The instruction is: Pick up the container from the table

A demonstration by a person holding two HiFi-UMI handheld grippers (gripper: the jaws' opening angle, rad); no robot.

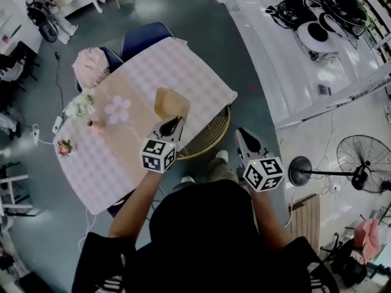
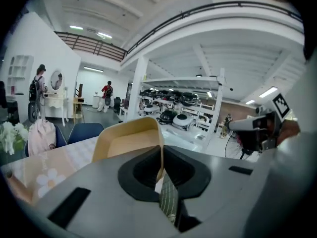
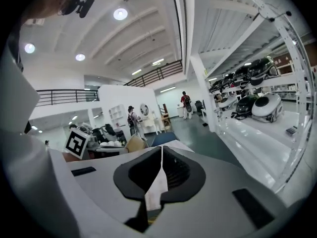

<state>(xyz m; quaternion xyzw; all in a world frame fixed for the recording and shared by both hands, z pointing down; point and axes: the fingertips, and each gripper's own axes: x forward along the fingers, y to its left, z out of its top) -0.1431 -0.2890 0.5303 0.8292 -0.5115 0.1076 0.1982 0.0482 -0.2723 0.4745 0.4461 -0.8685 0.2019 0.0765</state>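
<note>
Gripping container [image 1: 170,102] wall, your left tongs [image 2: 161,155] hold it above counter [image 1: 183,66]; your right tongs [image 3: 162,155] clenched, empty, off counter.

container [image 1: 171,102]: 1 | tools [image 1: 174,122] [image 1: 241,132]: 2 | table [image 1: 195,72]: 1 | blue chairs [image 1: 146,35] [image 1: 113,56]: 2 | standing fan [image 1: 355,159]: 1

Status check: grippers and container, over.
Left gripper shut on tan container, pinching its wall, held above table. Right gripper shut, empty, off the table's side. Nothing in the way.
</note>
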